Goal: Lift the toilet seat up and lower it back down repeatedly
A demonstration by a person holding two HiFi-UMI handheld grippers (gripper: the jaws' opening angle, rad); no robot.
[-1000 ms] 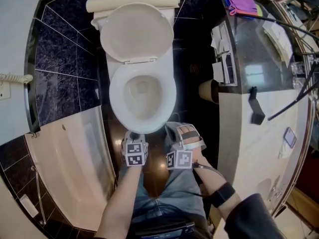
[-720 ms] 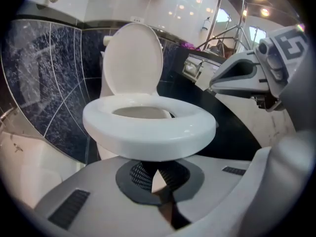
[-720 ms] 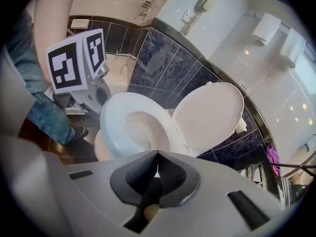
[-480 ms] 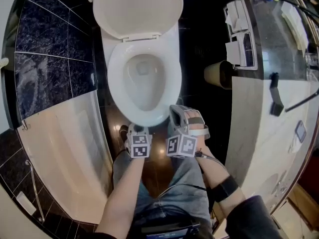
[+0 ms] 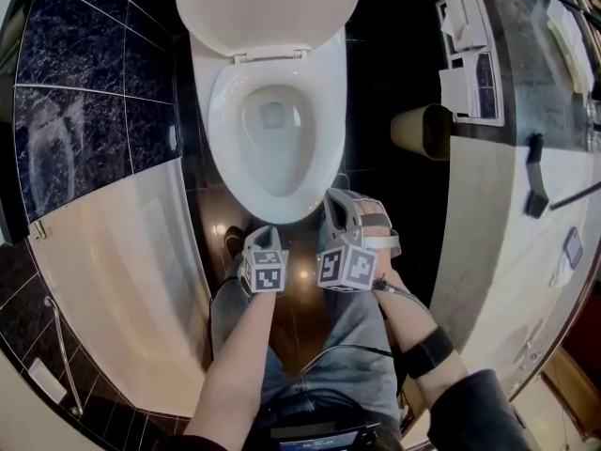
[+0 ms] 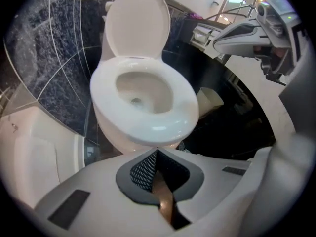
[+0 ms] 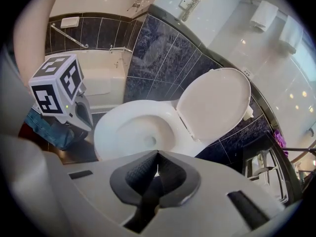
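The white toilet (image 5: 272, 139) has its lid (image 5: 268, 7) raised against the back, while the seat ring (image 5: 315, 172) lies flat on the bowl. My left gripper (image 5: 260, 242) is just in front of the bowl's front rim, shut and holding nothing. My right gripper (image 5: 335, 198) is beside it at the rim's front right, also shut and holding nothing. In the left gripper view the closed tips (image 6: 157, 152) sit just below the seat's front edge (image 6: 158, 130). In the right gripper view the closed tips (image 7: 157, 153) point at the bowl (image 7: 143, 132), with the lid (image 7: 215, 105) upright.
A bathtub (image 5: 122, 252) runs along the left under a dark marble wall (image 5: 84, 92). On the right is a counter (image 5: 512, 214) with a toilet paper roll (image 5: 418, 130) at its side. The person's legs in jeans (image 5: 347, 346) stand on the dark glossy floor (image 5: 296, 299).
Both grippers have sunk lower in front of the bowl, the left one more. The head view has come closer, so the tank has left the picture. The lid and seat have not moved.
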